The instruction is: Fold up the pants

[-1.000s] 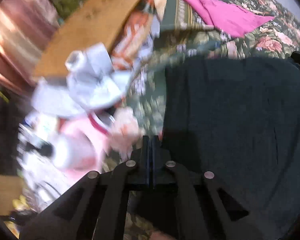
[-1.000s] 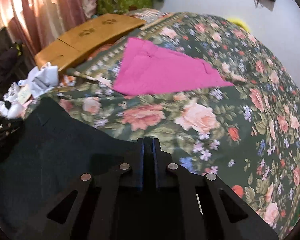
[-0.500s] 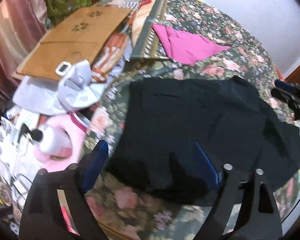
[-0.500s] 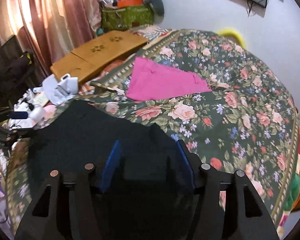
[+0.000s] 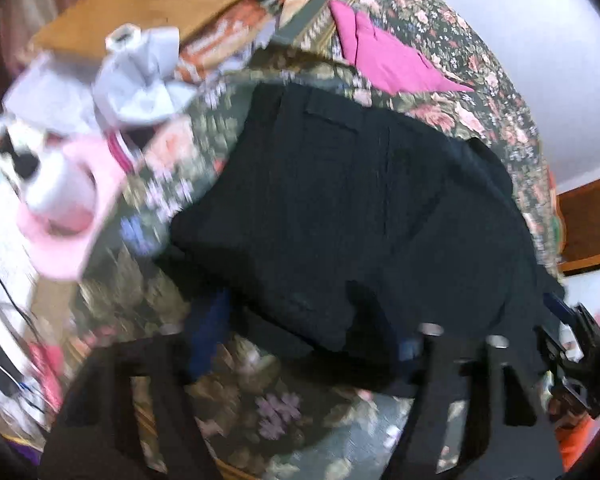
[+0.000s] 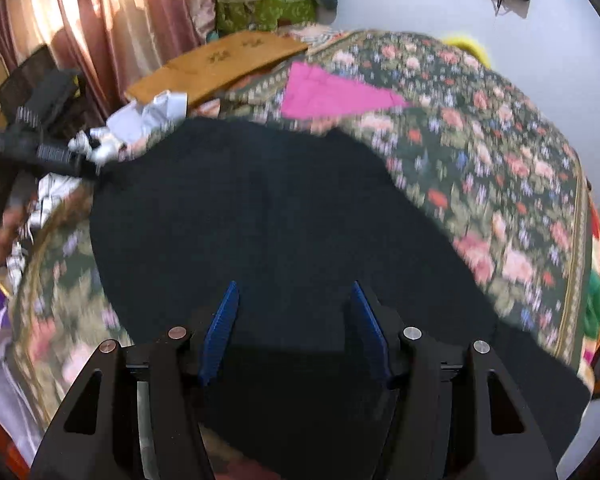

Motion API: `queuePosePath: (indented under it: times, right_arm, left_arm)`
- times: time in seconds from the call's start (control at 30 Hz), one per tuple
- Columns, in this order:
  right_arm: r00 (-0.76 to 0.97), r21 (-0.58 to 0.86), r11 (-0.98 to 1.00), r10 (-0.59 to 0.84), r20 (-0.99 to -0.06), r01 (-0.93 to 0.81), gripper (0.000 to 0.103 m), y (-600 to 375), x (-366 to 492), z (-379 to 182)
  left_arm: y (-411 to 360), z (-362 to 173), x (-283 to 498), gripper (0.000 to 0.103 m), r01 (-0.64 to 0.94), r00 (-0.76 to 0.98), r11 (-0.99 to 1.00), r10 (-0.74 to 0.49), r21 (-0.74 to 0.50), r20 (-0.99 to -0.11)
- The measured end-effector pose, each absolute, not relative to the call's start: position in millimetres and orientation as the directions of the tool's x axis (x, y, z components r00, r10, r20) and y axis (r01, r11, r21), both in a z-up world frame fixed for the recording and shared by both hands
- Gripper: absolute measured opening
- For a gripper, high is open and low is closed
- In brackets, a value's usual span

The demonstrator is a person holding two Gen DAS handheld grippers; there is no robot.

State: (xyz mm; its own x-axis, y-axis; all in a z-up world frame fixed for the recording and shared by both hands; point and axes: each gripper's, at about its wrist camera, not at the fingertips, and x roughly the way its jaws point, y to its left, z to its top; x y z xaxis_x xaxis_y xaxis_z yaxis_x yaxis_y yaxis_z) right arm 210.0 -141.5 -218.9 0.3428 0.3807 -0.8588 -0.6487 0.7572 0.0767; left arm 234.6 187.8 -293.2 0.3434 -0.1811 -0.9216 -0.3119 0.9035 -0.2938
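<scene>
Our right gripper (image 6: 296,332) has its blue pads (image 6: 220,332) spread wide apart above the black pants (image 6: 280,220), holding nothing; whether the pad tips touch the cloth we cannot tell, since dark fabric fills the gap between them. Our left gripper (image 5: 300,344) also stands open, its blue-lined fingers (image 5: 208,332) well apart over the near edge of the pants (image 5: 360,208), and it too grips nothing, though motion blur smears the fingers and the right one is hard to separate from the black cloth. We see the pants lying folded and spread flat on the floral bedspread (image 6: 500,168), with a pink cloth (image 6: 332,92) lying beyond them, apart from the black fabric. At the bed's far side we make out a wooden board (image 6: 228,64) and crumpled white cloth (image 6: 152,116). Much of the left wrist view is blurred, so the pink and white clutter at its left edge cannot be identified.
</scene>
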Motion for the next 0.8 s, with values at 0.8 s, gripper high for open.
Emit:
queuePosePath:
  times: [0.8]
  right_arm:
    - [0.345, 0.202, 0.817, 0.433, -0.833, -0.540, 0.066, -129, 251, -200]
  left_arm:
    - [160, -305, 200, 0.019, -0.228, 0.407, 0.973, 0.125, 0.032, -0.905]
